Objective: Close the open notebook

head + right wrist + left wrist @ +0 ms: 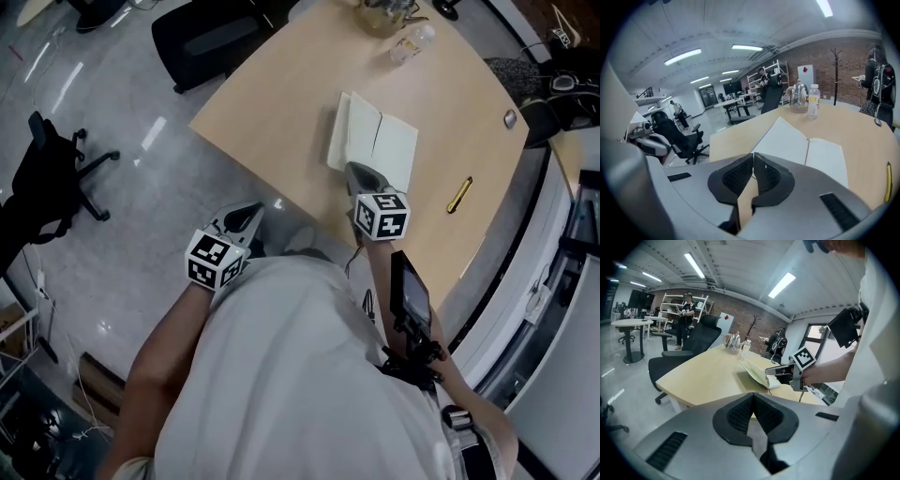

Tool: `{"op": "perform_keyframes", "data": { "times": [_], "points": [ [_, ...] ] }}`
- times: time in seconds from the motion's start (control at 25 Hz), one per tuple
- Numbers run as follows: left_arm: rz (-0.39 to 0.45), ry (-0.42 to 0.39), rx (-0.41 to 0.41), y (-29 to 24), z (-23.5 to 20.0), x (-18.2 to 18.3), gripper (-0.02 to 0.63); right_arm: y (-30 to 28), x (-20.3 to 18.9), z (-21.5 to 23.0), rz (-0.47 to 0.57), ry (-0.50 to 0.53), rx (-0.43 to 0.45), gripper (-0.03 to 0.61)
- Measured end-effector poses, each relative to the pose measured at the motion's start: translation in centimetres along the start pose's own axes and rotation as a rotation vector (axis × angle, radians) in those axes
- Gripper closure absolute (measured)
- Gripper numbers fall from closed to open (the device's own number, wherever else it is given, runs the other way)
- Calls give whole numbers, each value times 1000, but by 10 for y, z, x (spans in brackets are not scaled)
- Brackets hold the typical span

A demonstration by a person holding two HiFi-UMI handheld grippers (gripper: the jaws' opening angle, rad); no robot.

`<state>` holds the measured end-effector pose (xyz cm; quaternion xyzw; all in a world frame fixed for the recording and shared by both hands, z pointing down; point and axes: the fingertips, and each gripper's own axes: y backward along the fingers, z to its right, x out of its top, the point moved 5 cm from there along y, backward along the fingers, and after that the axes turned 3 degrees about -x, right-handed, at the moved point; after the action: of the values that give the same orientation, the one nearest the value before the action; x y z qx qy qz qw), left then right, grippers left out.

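Observation:
An open white notebook [373,142] lies on the wooden table [281,103], its left page raised a little. The right gripper view shows both blank pages of the notebook [801,150] just beyond the jaws. My right gripper [354,172] hovers at the notebook's near edge, shut with nothing held; its jaws meet at the tips [753,159]. My left gripper [246,221] hangs off the table over the floor, shut and empty [753,399]. From the left gripper view the notebook [757,372] and right gripper [780,372] show side-on.
A yellow pen [458,195] lies right of the notebook. A plastic bottle [411,43] and a glass kettle [386,15] stand at the table's far end. Black office chairs [206,37] stand on the floor. A person [686,317] stands far back by shelves.

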<state>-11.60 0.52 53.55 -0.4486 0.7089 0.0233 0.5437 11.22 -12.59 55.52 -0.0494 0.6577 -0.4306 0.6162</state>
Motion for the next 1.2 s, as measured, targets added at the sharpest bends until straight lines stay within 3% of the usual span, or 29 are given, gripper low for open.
{"op": "perform_keyframes", "data": {
  "times": [0.32,0.6,0.96,1.2],
  "points": [
    [-37,-103,-130,-49,33,28,609,56,1,56,127,-175,-107,557],
    [-73,-161,-195,-75,58,41,609,78,-25,115,135,-313,-197,557],
    [-103,-191,-171,-80,74,44,609,71,-88,177,55,-565,-254,557],
    [-113,-187,-139,-73,75,39,609,62,-111,190,-37,-579,-284,555]
  ]
}}
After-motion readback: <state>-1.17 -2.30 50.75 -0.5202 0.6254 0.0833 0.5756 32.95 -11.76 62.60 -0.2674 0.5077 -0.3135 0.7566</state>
